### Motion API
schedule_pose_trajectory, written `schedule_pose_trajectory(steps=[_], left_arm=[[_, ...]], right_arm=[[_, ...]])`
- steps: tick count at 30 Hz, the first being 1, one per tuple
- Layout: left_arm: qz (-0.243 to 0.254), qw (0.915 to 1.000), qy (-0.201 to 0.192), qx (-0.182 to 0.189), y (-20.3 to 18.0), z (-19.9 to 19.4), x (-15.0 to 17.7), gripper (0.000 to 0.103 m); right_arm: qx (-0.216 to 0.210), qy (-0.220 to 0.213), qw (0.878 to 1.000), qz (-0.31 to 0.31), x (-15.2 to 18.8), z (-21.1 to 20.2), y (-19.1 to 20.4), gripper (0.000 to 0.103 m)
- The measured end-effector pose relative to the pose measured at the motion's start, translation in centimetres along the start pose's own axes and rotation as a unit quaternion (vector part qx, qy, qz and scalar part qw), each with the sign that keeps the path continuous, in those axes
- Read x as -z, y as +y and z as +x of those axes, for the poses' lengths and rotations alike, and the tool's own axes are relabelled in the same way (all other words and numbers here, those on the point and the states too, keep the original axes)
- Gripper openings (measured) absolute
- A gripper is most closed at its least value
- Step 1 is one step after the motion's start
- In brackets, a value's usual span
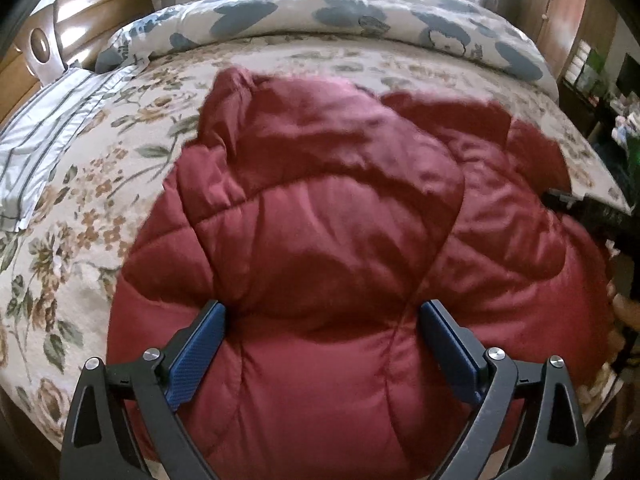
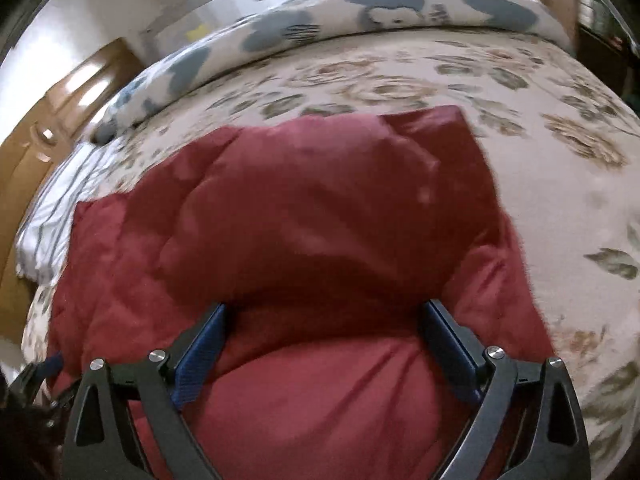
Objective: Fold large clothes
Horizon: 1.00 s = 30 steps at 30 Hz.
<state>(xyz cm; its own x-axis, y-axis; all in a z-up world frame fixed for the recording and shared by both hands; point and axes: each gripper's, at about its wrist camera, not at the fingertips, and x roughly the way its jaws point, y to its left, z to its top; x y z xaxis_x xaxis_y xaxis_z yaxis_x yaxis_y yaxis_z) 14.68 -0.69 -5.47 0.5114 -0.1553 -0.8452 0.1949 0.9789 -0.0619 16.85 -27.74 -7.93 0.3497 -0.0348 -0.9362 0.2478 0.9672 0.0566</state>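
A: Hovering with jaws spread wide, the left gripper [image 1: 322, 312] pinches nothing; the red quilted jacket [image 1: 340, 220] lies under and beyond it on the floral bedspread [image 1: 80, 208].

B: And the right gripper [image 2: 322, 314]?

A: Spread too, empty, above the same jacket's near part. One sleeve or side panel seems laid over the body, so I judge the fold as begun, with the bulk left to tuck and halve.

B: Any writing to read?

A: No label shows on the jacket. The blue-patterned duvet [image 2: 400, 8] at the far edge carries small print beside cartoon faces, too blurred to read. A striped pillow [image 1: 44, 140] sits at the left.
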Motion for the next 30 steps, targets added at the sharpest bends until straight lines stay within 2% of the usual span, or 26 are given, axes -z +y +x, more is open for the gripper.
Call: schedule_pose_trajectory(steps=[5,9,13,18,22,26,30], left_arm=[[-0.054,0.9985,-0.001,0.007,2.3,1.1,-3.6,0.09],[-0.088,0.9951,0.044,-0.005,4.3,5.1,-6.0,0.09],[-0.097,0.9933,0.061,-0.014,4.9,7.6,-7.1,0.091],[-0.096,0.9934,0.057,-0.026,4.8,9.5,-7.4,0.092],[-0.095,0.9941,0.044,-0.027,4.6,8.9,-7.3,0.09],[-0.087,0.9956,0.021,-0.026,3.9,5.5,-6.0,0.088],[-0.068,0.9976,-0.004,-0.015,2.5,1.8,-3.4,0.089]], right_arm=[[-0.004,-0.003,1.0,0.006,0.1,0.1,-0.5,0.095],[-0.005,-0.004,1.0,0.01,0.1,0.1,-0.5,0.095],[-0.007,-0.008,1.0,0.015,0.1,0.3,-0.8,0.095],[-0.003,-0.015,1.0,0.02,0.3,0.4,-0.9,0.095],[-0.005,-0.018,1.0,0.02,0.4,0.3,-1.0,0.095],[-0.009,-0.023,1.0,0.019,0.6,-0.1,-1.1,0.095],[-0.001,-0.037,0.999,0.011,1.1,-1.5,-0.6,0.096]])
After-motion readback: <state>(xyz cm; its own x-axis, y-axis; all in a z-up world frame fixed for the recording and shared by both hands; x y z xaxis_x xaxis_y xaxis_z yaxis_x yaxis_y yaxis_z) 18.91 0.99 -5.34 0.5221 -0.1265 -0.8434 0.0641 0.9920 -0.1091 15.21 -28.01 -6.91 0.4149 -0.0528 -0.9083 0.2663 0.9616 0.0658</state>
